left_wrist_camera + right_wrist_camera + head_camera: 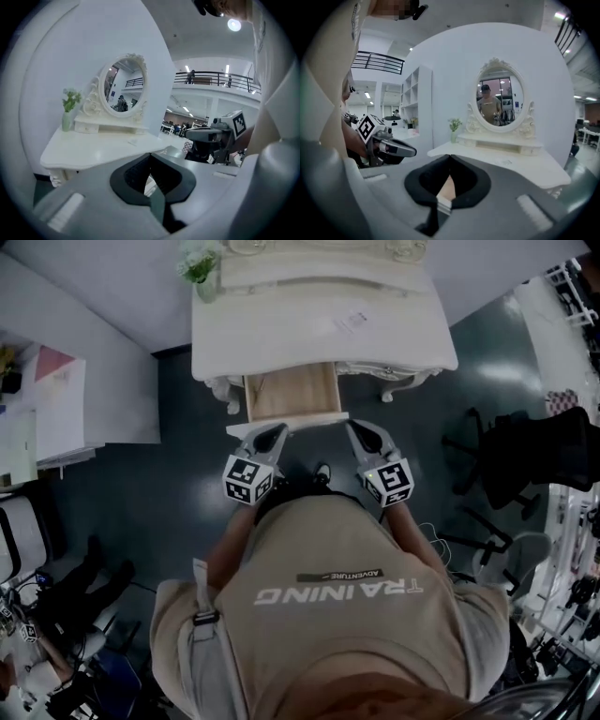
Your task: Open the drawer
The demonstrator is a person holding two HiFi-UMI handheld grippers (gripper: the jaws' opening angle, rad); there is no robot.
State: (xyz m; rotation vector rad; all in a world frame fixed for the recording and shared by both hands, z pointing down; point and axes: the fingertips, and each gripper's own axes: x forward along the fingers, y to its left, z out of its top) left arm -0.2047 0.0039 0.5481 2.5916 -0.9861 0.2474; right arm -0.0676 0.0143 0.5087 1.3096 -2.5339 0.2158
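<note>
Person's torso [337, 615] filled foreground; left gripper [277, 430], right gripper [354, 427] clenched, empty, near drawer [291, 392] that stood open at dressing table [281, 334] front edge.

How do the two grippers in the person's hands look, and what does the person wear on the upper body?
Both the left gripper and the right gripper have light grey tapering jaws that are black on the inside. Each bears a white cube with black square markers. The person wears a beige shirt printed with white letters.
</note>
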